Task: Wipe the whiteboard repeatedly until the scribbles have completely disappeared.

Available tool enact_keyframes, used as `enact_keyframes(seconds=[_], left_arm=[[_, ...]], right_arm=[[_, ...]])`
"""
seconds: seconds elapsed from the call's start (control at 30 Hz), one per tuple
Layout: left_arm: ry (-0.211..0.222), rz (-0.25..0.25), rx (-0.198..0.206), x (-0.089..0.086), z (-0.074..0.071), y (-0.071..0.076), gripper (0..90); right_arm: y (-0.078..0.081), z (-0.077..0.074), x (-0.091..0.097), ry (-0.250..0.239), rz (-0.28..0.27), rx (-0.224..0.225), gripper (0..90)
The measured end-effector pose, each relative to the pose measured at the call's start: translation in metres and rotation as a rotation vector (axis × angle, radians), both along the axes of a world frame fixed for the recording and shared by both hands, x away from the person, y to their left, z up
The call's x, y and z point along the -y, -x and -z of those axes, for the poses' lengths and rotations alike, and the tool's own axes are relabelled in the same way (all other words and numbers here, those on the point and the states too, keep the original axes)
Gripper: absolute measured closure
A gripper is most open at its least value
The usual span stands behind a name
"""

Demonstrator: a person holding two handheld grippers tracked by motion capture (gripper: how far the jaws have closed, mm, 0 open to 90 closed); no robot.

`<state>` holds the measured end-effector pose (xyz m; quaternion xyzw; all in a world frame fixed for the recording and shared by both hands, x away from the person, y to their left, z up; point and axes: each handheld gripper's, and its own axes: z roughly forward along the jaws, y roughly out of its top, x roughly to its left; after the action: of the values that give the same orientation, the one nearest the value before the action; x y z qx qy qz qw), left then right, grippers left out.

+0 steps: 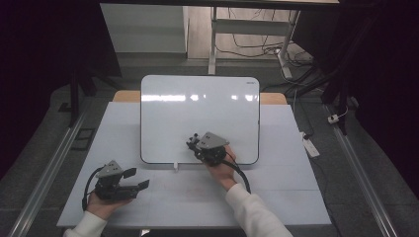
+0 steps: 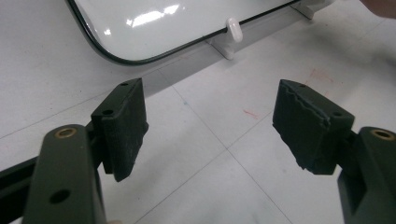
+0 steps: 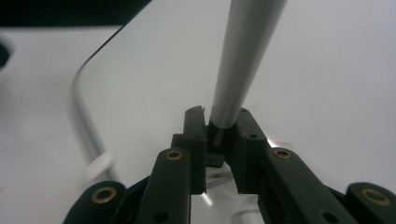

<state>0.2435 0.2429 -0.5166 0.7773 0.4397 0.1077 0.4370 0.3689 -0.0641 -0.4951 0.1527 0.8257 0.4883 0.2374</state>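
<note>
Right gripper view puts a slim grey marker [image 3: 243, 60] straight ahead of me, its lower end pinched between the 2 black jaws of the right gripper [image 3: 219, 128], with the barrel running up and away across the whiteboard [image 3: 327, 70]. In the high view I have that right gripper [image 1: 196, 142] over the lower part of the whiteboard [image 1: 197, 98], near its bottom edge, and the board stands propped on the white table [image 1: 276, 187]. The writing surface looks blank to me: I see glare from the lights and no ink marks. I cannot tell whether the marker's far end touches the board.

My left gripper [image 1: 138, 178] sits low on the table at the near left, well apart from the board. In the left gripper view its pads [image 2: 123, 128] stand spread with nothing between them, bare table beneath, and a small white clip [image 2: 233, 30] on the board's lower edge beyond.

My read: the marker is picked up and brought to the board, so grasping is done. Writing or drawing remains ahead, as no stroke shows yet.
</note>
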Motion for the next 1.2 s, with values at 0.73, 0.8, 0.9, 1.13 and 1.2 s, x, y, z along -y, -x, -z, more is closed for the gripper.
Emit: enact_keyframes(seconds=[0.73, 0.8, 0.9, 1.13, 1.2], left_arm=[[-0.007, 0.007, -0.009, 0.003, 0.002, -0.001, 27.0], [-0.008, 0.007, -0.005, 0.002, 0.001, 0.0, 27.0], [-0.005, 0.005, -0.003, 0.002, 0.001, 0.0, 27.1], [-0.007, 0.01, -0.005, 0.002, 0.001, 0.0, 27.1], [-0.005, 0.006, -0.003, 0.002, 0.001, 0.0, 27.1]], right_arm=[[-0.005, -0.005, 0.005, 0.001, 0.02, 0.031, 77.8], [-0.015, -0.013, 0.014, -0.079, 0.099, 0.027, 77.8], [-0.018, -0.015, 0.018, -0.106, 0.119, 0.022, 77.8], [-0.015, -0.014, 0.015, -0.062, 0.103, 0.043, 77.8], [-0.021, -0.019, 0.025, -0.101, 0.139, 0.03, 77.8]])
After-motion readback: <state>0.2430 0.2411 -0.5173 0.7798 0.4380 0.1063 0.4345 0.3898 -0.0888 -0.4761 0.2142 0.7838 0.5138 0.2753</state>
